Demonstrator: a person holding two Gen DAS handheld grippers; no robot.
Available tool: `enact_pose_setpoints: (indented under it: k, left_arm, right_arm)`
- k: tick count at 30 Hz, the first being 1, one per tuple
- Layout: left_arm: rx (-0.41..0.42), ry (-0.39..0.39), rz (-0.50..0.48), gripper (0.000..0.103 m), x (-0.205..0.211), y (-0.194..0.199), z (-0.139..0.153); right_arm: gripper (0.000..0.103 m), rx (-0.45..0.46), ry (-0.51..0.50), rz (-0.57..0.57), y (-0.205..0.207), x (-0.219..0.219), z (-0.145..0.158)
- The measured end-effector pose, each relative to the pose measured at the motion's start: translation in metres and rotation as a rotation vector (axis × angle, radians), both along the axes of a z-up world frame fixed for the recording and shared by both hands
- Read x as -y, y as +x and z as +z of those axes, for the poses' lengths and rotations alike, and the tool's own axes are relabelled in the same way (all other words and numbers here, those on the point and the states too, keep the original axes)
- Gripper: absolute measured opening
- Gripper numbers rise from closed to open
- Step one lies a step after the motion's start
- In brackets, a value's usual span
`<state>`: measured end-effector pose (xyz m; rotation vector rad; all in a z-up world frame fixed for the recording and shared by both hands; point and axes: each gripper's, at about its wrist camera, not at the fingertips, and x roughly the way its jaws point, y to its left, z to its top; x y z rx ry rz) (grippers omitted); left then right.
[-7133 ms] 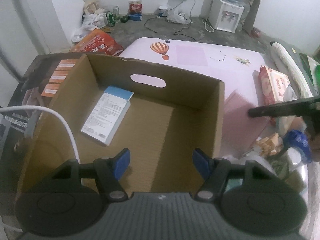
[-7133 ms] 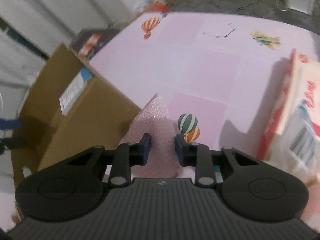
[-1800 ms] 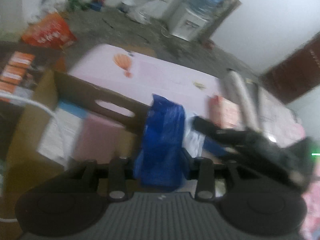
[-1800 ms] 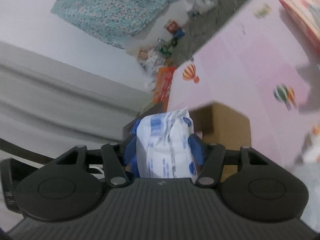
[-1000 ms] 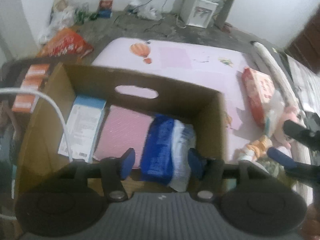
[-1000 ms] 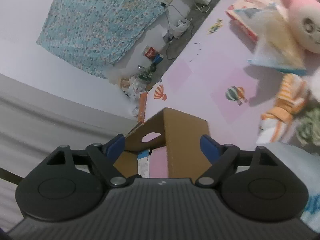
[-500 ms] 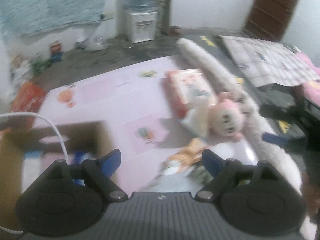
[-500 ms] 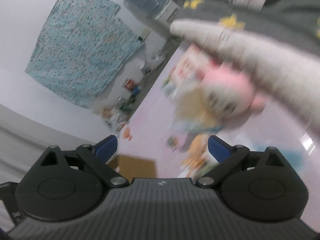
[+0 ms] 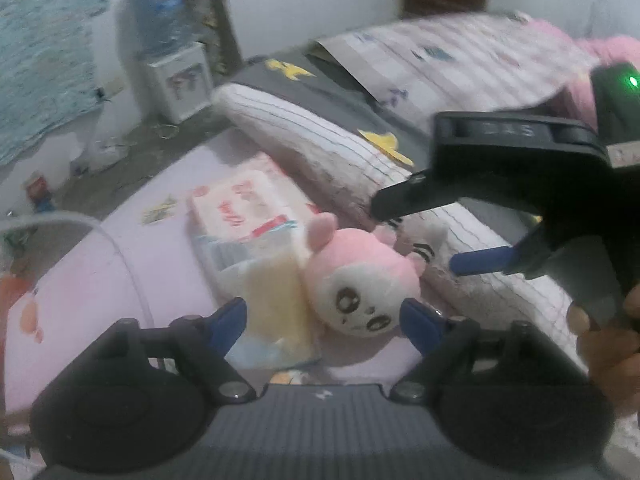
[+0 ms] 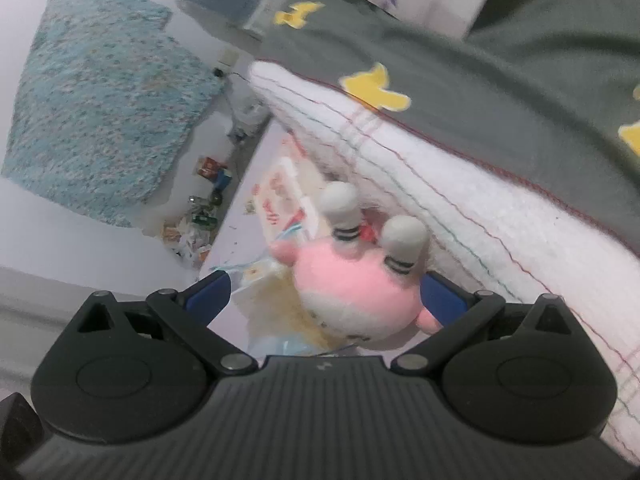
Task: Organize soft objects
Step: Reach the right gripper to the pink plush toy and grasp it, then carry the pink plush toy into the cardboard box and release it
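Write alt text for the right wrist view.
The right hand-held gripper, jaws wide open, frames a round pink-and-white plush toy lying on a pale pink mat. A white ribbed rolled blanket lies just behind it.

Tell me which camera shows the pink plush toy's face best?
The left wrist view. There the pink plush toy lies face up, with both eyes and the mouth plain to see. The right wrist view catches it from behind the head, showing its pink top and two grey ears, hardly any face.
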<state>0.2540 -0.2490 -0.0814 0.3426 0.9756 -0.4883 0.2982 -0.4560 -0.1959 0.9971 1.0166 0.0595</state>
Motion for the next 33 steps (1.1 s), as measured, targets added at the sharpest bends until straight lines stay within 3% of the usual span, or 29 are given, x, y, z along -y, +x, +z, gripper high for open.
enact_pose_setpoints:
  k: [2, 8, 11, 17, 25, 33]
  left_arm:
    - [-0.023, 0.019, -0.025, 0.075, 0.012, 0.009, -0.011]
    - [-0.089, 0.048, -0.043, 0.078, 0.029, 0.030, -0.039]
    - [-0.118, 0.017, -0.035, 0.080, 0.029, 0.037, -0.044]
    - [-0.169, -0.057, 0.005, 0.071, 0.027, 0.042, -0.045]
    - [-0.135, -0.096, -0.023, 0.071, 0.028, 0.023, -0.024]
    - [-0.076, -0.192, -0.046, 0.071, 0.006, -0.024, 0.033]
  right_arm:
    - [0.100, -0.039, 0.012, -0.003, 0.009, -0.006, -0.013]
    - [0.096, -0.121, 0.031, 0.021, 0.030, -0.011, -0.045]
    - [0.096, -0.132, 0.030, 0.044, 0.037, -0.019, -0.052]
    - [0.086, -0.134, 0.009, 0.065, 0.045, -0.032, -0.056]
    - [0.080, -0.104, 0.061, 0.050, 0.027, -0.025, -0.045]
    - [0.079, -0.031, 0.083, 0.020, -0.024, -0.027, 0.011]
